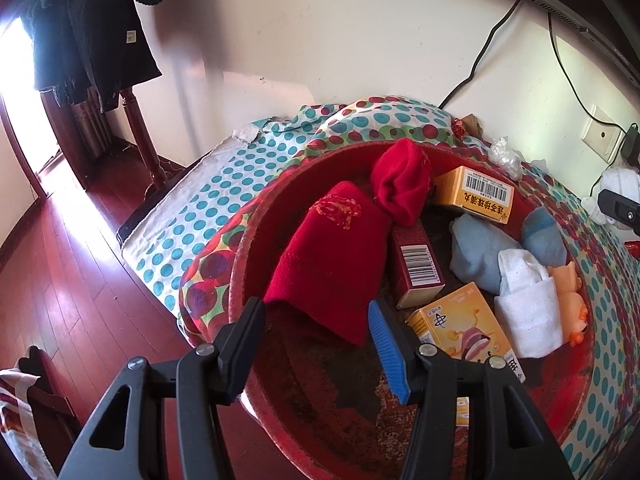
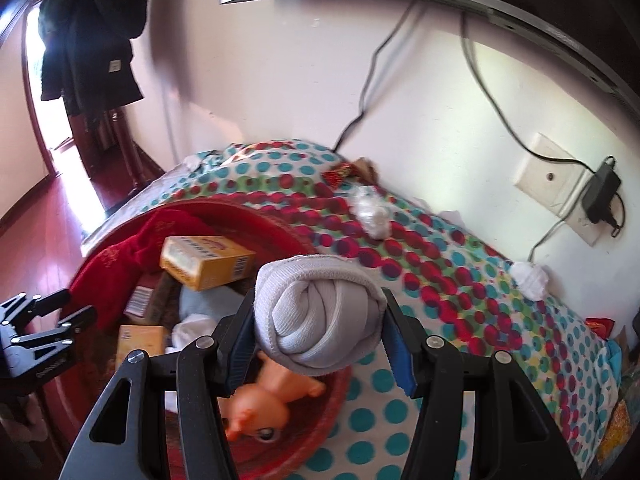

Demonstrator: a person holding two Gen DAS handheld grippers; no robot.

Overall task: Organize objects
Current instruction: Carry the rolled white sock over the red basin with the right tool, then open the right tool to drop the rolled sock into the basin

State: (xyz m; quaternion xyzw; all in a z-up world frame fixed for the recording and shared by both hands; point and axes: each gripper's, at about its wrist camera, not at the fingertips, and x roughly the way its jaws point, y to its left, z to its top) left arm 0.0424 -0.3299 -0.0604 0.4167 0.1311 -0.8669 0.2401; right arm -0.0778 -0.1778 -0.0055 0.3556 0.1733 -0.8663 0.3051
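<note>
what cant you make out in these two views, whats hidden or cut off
- Left wrist view: the yellow cartoon box is partly behind the left gripper.
- Right wrist view: the orange toy is half hidden by the right gripper and its rolled grey sock.
- Red basin: near rim cut off.

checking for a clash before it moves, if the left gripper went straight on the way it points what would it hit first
Most likely the flat red cloth lying in the red basin: its near edge sits right between the open jaws of the left gripper. Depth is hard to judge in this fisheye view, so the gap to it is unclear.
</note>
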